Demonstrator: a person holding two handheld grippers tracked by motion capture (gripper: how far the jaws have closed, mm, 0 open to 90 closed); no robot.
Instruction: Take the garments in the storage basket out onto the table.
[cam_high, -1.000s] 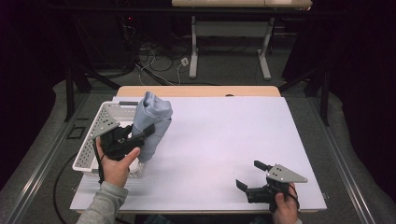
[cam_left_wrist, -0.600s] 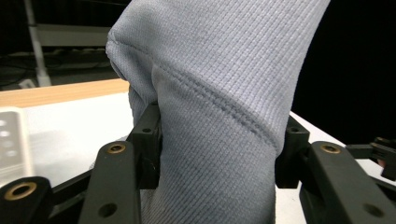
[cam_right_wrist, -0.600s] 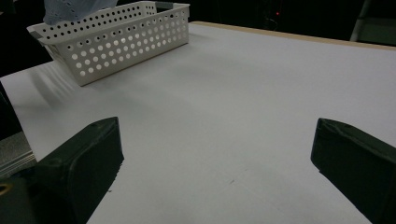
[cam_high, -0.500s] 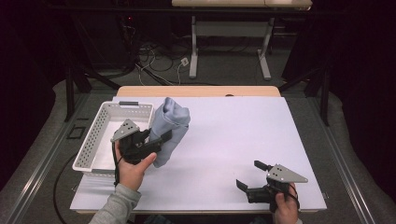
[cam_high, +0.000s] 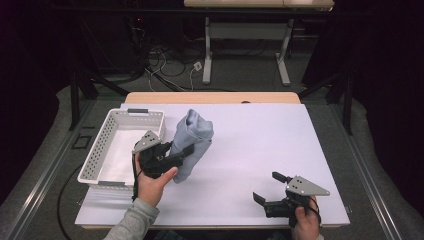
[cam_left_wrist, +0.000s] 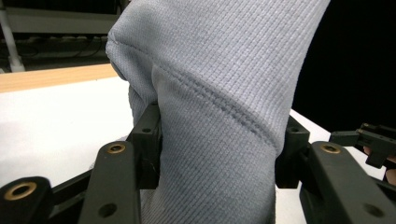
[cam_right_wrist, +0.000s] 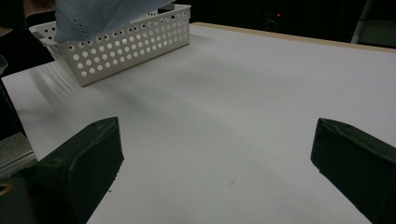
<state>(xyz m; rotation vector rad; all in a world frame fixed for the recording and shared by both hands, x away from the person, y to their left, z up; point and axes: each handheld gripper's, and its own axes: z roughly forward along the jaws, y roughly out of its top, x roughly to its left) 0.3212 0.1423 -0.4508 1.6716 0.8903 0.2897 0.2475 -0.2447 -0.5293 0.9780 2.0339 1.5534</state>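
A grey-blue knit cloth (cam_high: 196, 134) hangs bunched and upright just right of the white basket, its lower end near the white table top (cam_high: 260, 140). My left gripper (cam_high: 186, 152) is shut on the cloth's middle. In the left gripper view the cloth (cam_left_wrist: 210, 84) bulges between the two black jaws of that gripper (cam_left_wrist: 217, 156), whose pads press into it from both sides. My right gripper (cam_high: 266, 186) rests near the table's front right edge, open, with nothing between its jaws. In the right gripper view this gripper (cam_right_wrist: 215, 154) frames bare table, and a corner of the cloth (cam_right_wrist: 93, 14) shows at top left.
A white perforated basket (cam_high: 98, 150) stands at the table's left side, also seen as the basket (cam_right_wrist: 130, 46) in the right gripper view. A wooden strip (cam_high: 210, 97) runs along the far edge. Cables and table legs lie on the floor beyond.
My left gripper has carried the cloth to the right, from over the basket's edge to over the white table top, and a little lower. The right gripper has stayed still.
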